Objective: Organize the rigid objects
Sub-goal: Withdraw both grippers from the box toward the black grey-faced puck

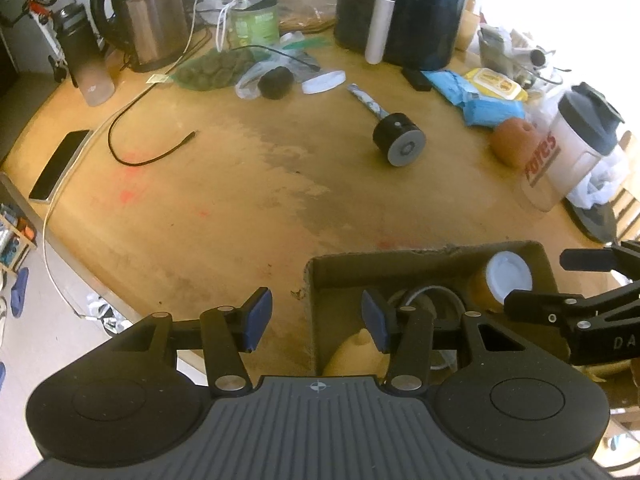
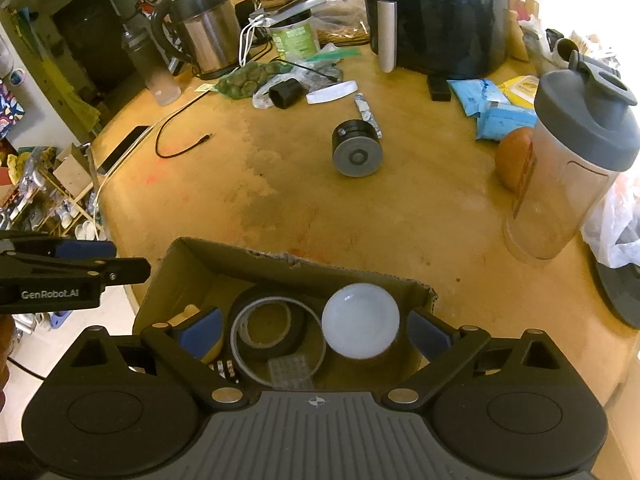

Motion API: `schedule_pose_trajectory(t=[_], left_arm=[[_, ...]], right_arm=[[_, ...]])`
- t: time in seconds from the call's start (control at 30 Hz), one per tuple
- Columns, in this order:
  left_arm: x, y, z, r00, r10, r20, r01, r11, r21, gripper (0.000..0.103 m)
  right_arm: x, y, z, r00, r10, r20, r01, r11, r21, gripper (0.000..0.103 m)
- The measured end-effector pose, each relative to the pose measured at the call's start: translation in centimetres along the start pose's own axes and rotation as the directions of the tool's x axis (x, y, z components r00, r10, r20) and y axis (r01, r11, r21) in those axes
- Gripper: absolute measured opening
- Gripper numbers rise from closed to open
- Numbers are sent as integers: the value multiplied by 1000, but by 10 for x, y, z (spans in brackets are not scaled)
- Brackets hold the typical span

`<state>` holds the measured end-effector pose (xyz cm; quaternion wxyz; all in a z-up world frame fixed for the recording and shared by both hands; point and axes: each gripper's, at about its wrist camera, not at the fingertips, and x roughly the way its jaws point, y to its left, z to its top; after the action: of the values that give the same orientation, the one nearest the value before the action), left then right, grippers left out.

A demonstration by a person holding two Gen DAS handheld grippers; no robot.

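Cylinder work comes next, as I judge it: the black cylinder [image 2: 357, 148] with the grey end cap lies on its side out in the middle of the tabletop [image 2: 420, 216], well apart from the cardboard box [image 2: 224, 258] that sits at the near edge under both my tools. From my right fingers [image 2: 316, 330] it lies straight ahead and far, a touch to the right of the centre line; from my left fingers [image 1: 317, 314] the black cylinder [image 1: 399, 139] is far and off to the right, across the box corner. The right hand looks the nearer and better lined up. Its long axis runs near to far with a slight lean to the left at the far end, and the grey cap faces me, so I would be closing across the round sides, not the ends; being round, it could roll sideways if nudged. A thin wrapped stick [image 2: 369, 114] lies just beyond it, touching or nearly so; I cannot tell which. My right fingers are spread wide and hold nothing, hovering over the box above a white-lidded jar [image 2: 361, 320] and a roll of tape [image 2: 269, 328]. My left fingers are also wide apart and empty, straddling the cardboard box's [image 1: 314, 280] left wall.
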<state>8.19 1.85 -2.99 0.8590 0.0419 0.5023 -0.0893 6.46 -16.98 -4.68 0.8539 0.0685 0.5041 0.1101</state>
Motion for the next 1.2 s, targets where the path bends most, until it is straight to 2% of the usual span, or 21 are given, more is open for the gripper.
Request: schedule_pose_trajectory(t=[0.17,0.3,0.37,0.4,0.5,0.53,0.63,0.77,1.2], left_arm=[[4,5,4,1000,26,-8,-26,1000,-4,49],[9,19,9,1000,-16,-21,15,996,-86,49],[10,24,12,1000,-8,-16,6,994,-108,50],[11,26,12,1000,4,-7,-5,994,-112,54],[9,32,15,999,37,34,-33,992,-124,79],[8,33,16,998,48,47,-42,991,-125,83],[6,35,19,994,70,86,-61,992,-106,84],[9,36,26,994,68,87,-62,996,-65,84],[15,41,41,996,-12,86,11,1000,9,84]], right_arm=[[5,0,9,1000,-13,2,13,1000,-1,100],[11,1,18,1000,-17,2,17,1000,-1,100],[14,1,22,1000,-23,1,23,1000,-2,100],[17,1,25,1000,-26,-1,26,1000,-3,100],[24,2,33,999,-34,-5,34,999,-9,100],[26,3,36,999,-36,-6,35,999,-11,100],[32,3,44,999,-44,-8,44,999,-13,100],[43,3,58,998,-62,-12,62,998,-5,100],[71,6,96,994,-111,6,111,994,-25,100]])
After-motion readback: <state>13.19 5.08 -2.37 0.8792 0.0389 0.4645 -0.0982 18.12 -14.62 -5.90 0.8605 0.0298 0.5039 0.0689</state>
